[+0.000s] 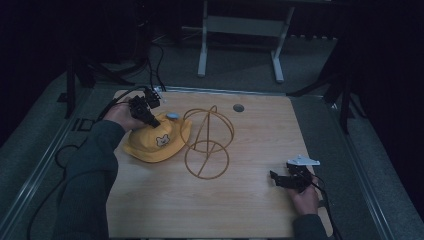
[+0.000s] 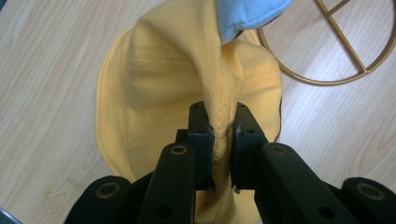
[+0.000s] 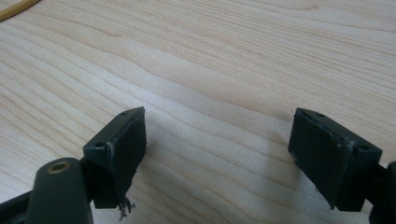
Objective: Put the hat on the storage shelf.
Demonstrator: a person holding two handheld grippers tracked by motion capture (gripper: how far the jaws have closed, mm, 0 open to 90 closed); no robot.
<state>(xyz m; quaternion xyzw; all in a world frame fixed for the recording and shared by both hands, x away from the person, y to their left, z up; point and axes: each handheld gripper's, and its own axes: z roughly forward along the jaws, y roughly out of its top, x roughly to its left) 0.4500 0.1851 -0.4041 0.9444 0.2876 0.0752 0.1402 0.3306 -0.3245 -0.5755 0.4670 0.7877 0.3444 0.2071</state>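
A yellow bucket hat (image 1: 155,142) with a small bear patch lies left of centre on the wooden table (image 1: 240,200). My left gripper (image 1: 156,122) pinches a fold of the hat's crown and lifts it into a peak. In the left gripper view the yellow hat (image 2: 187,74) cloth is squeezed between the pads of the left gripper (image 2: 223,135), with a pale blue piece (image 2: 247,14) at the top. A gold wire hat stand (image 1: 207,142) stands just right of the hat. My right gripper (image 1: 278,179) rests open near the table's right front; in its own view the right gripper (image 3: 217,154) holds nothing.
A round grommet hole (image 1: 238,107) sits at the table's far edge. A white metal frame (image 1: 240,35) stands on the floor beyond the table. Cables (image 1: 115,100) trail off the left side. The gold stand base (image 2: 341,56) lies close to the hat's brim.
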